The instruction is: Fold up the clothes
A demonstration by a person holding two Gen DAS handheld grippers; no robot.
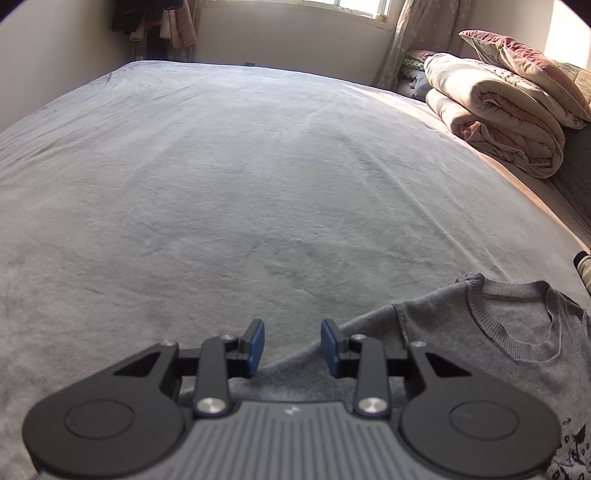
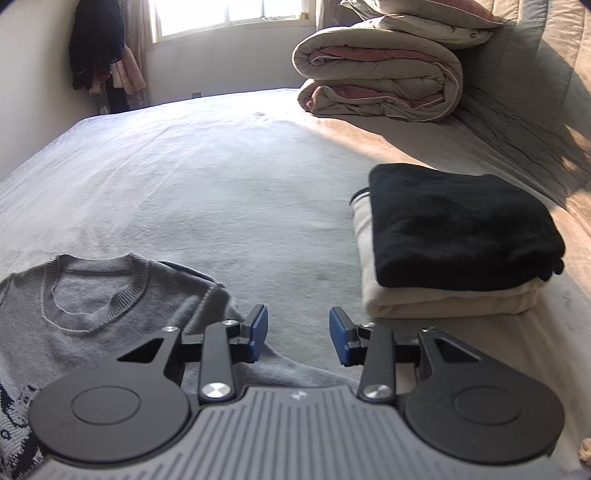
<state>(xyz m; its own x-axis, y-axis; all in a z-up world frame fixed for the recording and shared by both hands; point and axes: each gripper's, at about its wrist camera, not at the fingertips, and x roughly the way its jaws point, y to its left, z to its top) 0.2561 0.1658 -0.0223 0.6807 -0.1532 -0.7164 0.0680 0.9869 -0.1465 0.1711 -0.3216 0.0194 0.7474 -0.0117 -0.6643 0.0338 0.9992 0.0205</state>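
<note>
A: Two tools in frame. Left tool: blue pads spread wide, nothing between them. It sits over the left sleeve edge of the grey sweater; contact with the cloth cannot be judged.

B: Right tool?

A: Also spread wide and holding nothing, pads apart, positioned over the sweater's other sleeve. In the right wrist view the sweater lies flat on the bed, ribbed collar pointing towards the window, dark pattern showing at the lower edge.

B: Other items on the bed?

A: Folded black garment stacked on a folded cream one, to the right of the sweater and apart from it. Rolled quilt at the far right by the headboard, pillow on top. Dark clothes hang in the far left corner.
</note>
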